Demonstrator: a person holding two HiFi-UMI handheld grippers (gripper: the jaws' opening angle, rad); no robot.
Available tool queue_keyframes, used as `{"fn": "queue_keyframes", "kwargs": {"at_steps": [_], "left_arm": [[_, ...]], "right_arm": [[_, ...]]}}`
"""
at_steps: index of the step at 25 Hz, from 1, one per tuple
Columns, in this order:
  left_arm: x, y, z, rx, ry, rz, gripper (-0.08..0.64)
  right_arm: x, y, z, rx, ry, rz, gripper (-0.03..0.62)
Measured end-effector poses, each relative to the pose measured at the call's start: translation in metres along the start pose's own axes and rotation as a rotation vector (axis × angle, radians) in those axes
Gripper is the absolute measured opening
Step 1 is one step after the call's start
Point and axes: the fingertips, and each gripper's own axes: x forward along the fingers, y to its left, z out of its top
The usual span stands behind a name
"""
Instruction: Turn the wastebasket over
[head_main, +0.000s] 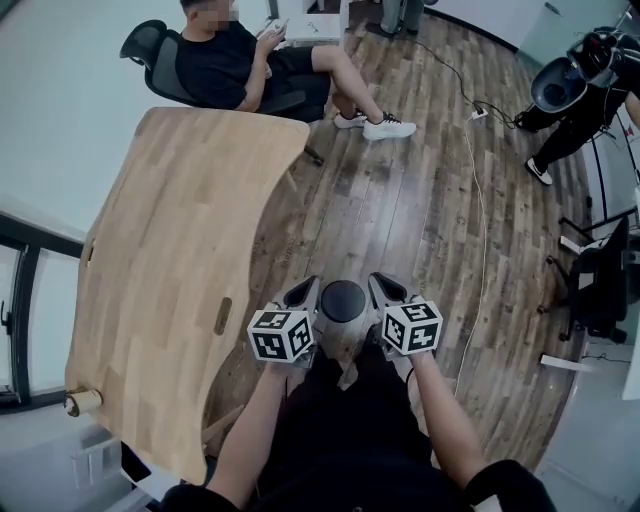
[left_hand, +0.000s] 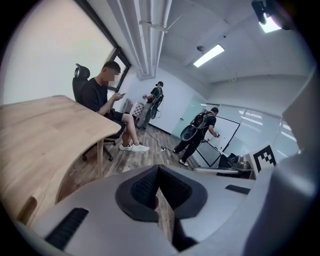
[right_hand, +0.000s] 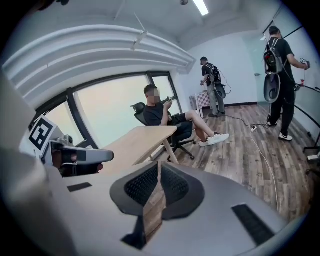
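In the head view a grey wastebasket (head_main: 343, 335) with a dark round top stands on the wood floor just ahead of me. Whether that dark face is its mouth or its base I cannot tell. My left gripper (head_main: 303, 291) hovers at its left side and my right gripper (head_main: 384, 286) at its right, both above it. In the left gripper view the left gripper (left_hand: 159, 172) has its pads together with only floor showing past them. The right gripper (right_hand: 159, 170) looks the same in its own view. Neither gripper view shows the wastebasket.
A curved wooden desk (head_main: 170, 280) fills the left side. A person sits in a black office chair (head_main: 150, 45) beyond it. Another person (head_main: 575, 110) stands at the far right near a white cable (head_main: 482, 210) on the floor. A dark chair (head_main: 603, 290) stands at the right edge.
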Motion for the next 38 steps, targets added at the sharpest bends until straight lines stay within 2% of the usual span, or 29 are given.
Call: {"fn": "queue_keyframes", "kwargs": {"at_steps": [7,11,13,20,30,38], "left_arm": [[-0.016,-0.012,0.029,0.092,-0.033,-0.045,0.015],[-0.017,-0.03,0.053,0.142,-0.061,-0.077,0.015],[-0.019,-0.036,0.061,0.156,-0.069,-0.092,0.015],[-0.028,-0.043,0.076,0.175,-0.078,-0.124,0.015],[-0.038,-0.042,0.085,0.204,-0.087,-0.135,0.015],[-0.039,-0.046,0.083,0.203,-0.083,-0.135,0.015]], "right_arm": [[-0.019,0.015,0.032,-0.025,-0.089,-0.057,0.034],[-0.037,0.021,0.058,0.035,-0.144,-0.028,0.032],[-0.044,0.027,0.068,0.008,-0.163,-0.022,0.032],[-0.052,0.06,0.087,-0.141,-0.196,-0.009,0.032],[-0.043,0.094,0.088,-0.139,-0.2,0.042,0.032],[-0.047,0.086,0.088,-0.171,-0.187,0.038,0.032]]}}
